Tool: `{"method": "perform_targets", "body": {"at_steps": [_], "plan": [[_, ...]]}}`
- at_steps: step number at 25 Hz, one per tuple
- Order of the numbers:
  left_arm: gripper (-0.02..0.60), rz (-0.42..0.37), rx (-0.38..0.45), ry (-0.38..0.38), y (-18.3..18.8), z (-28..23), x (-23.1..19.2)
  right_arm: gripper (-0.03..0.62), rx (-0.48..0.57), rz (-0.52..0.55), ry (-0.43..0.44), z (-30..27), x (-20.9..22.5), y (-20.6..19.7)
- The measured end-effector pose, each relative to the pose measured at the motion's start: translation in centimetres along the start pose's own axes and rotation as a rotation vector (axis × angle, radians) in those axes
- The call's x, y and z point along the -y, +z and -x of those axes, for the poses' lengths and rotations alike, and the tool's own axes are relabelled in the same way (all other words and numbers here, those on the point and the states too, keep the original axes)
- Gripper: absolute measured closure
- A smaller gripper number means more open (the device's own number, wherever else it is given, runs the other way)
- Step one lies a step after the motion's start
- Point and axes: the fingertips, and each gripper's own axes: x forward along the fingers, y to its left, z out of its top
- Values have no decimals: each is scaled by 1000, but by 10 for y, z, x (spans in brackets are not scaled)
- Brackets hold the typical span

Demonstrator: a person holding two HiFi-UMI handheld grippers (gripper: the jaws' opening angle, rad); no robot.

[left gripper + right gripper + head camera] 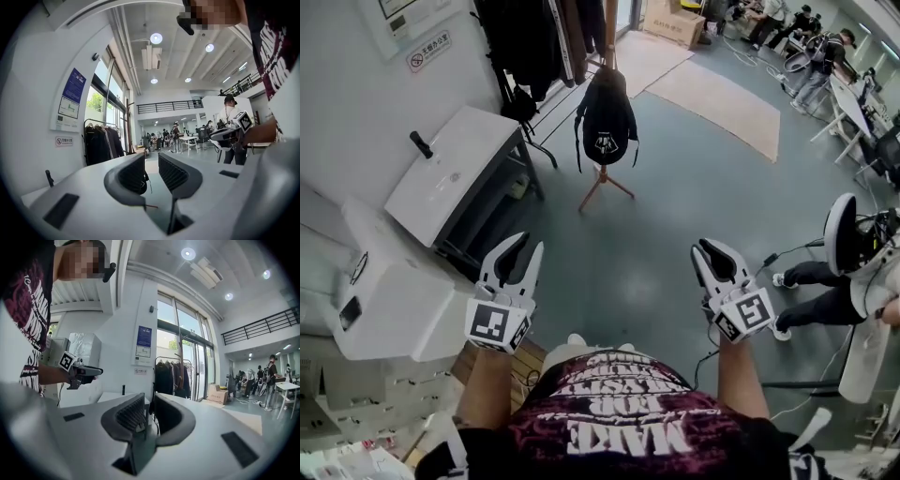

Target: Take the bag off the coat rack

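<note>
Bag (607, 117) not off yet: hangs on coat rack (603, 184), well ahead. Left claw (523, 246) and right claw (712, 251) part-open, empty.

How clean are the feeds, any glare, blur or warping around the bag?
Head view: sharp, evenly lit, black bag clear on the coat rack. Left gripper view: fisheye-curved, ceiling lights flare, corners dark. Right gripper view: same curvature, bright windows, no motion blur.
</note>
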Motion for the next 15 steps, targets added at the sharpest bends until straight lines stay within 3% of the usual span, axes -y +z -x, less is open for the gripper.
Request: {"method": "perform_targets", "body": {"at_steps": [8, 15], "plan": [[502, -2, 24, -3, -7, 28, -46, 516, 36, -1, -36, -26, -36, 21], [502, 25, -2, -15, -27, 38, -68, 503, -5, -6, -42, -41, -57, 7]]}}
